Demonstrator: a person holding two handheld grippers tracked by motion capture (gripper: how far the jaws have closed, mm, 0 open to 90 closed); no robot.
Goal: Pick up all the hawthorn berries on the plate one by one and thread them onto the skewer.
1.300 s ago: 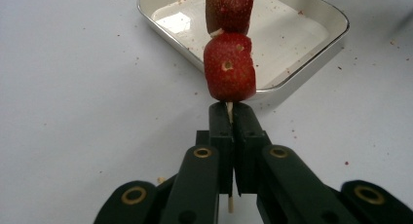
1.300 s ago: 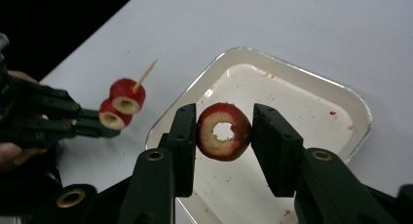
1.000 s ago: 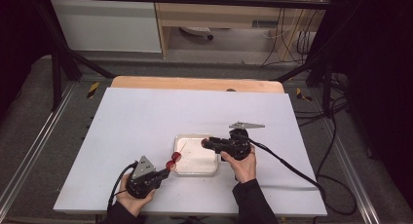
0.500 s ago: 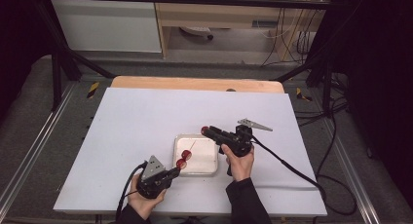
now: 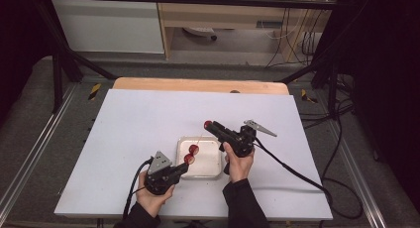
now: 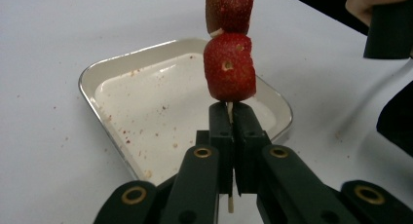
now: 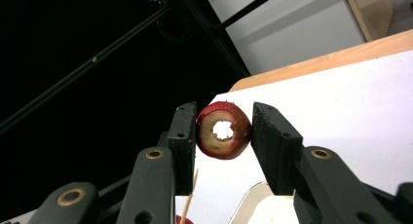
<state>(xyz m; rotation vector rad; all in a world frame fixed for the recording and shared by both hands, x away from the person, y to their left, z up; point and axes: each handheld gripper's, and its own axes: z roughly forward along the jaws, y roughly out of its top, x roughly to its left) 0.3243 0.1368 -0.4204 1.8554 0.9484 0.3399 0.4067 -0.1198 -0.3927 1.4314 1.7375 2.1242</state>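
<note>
My left gripper (image 5: 184,164) (image 6: 233,117) is shut on the lower end of a thin wooden skewer (image 6: 229,109). It points over the near left corner of a white tray (image 5: 214,174) (image 6: 112,68). Two red fruit pieces (image 5: 191,154) (image 6: 230,68) are threaded on the skewer just past the jaws, and its bare tip (image 5: 199,138) (image 7: 191,195) rises beyond them. My right gripper (image 5: 210,126) (image 7: 224,121) is held tilted up above the tray's far side. It is shut on a cored red fruit ring (image 5: 208,124) (image 7: 223,130), hole facing the camera.
The tray sits on a white table top (image 5: 129,124) and holds only reddish crumbs. A wooden strip (image 5: 198,85) runs along the far edge. Cables (image 5: 292,168) trail from both grippers. The right hand (image 6: 389,24) is at the upper right of the left gripper view.
My left gripper has moved right and slightly up with the skewer, bringing the fruit over the tray's corner. My right gripper's jaws have tilted upward with the fruit ring.
</note>
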